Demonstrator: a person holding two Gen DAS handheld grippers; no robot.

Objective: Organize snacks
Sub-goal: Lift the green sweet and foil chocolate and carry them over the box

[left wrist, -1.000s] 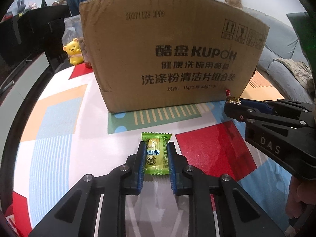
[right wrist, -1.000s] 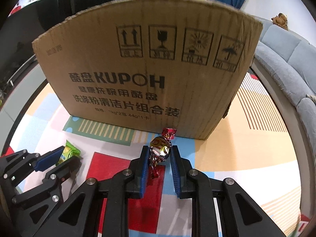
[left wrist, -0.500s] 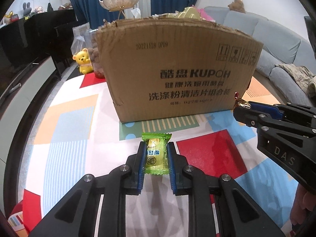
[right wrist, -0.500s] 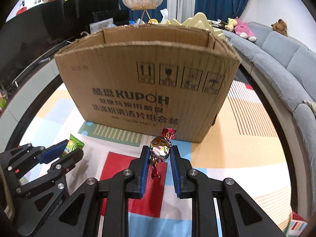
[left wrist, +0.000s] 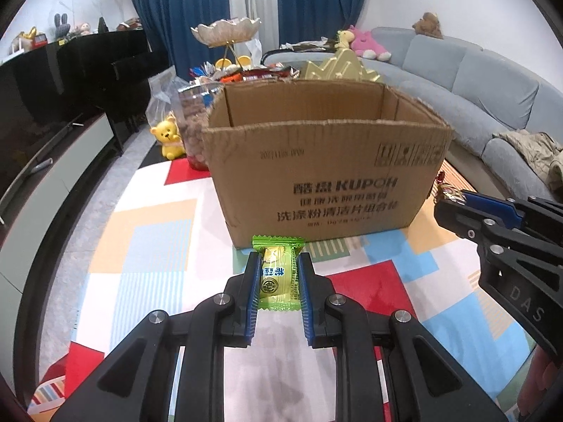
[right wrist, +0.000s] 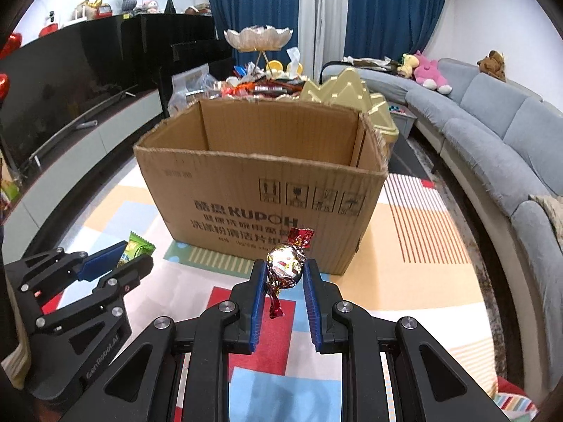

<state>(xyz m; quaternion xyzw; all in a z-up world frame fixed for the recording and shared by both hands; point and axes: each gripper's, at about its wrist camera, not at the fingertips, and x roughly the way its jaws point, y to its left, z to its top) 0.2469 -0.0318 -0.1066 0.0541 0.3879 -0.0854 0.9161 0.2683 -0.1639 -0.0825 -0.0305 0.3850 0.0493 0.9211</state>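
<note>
The cardboard box (left wrist: 327,176) near wall hides its floor, and its small print is too blurred to read.

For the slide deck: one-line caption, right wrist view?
Right gripper holds a foil-wrapped candy before the open cardboard box.

Your left claw (left wrist: 278,283): matt black plastic, ribbed blue pads, silver metal screws | green wrapper (left wrist: 278,274): glossy film | your right claw (right wrist: 284,281): same plastic | foil candy (right wrist: 285,265): crinkled, shiny metallic | box (left wrist: 327,176): matt corrugated cardboard, ragged rim | tabletop (left wrist: 147,246): smooth, faintly glossy print | sofa (right wrist: 492,133), right: matt grey cloth
</note>
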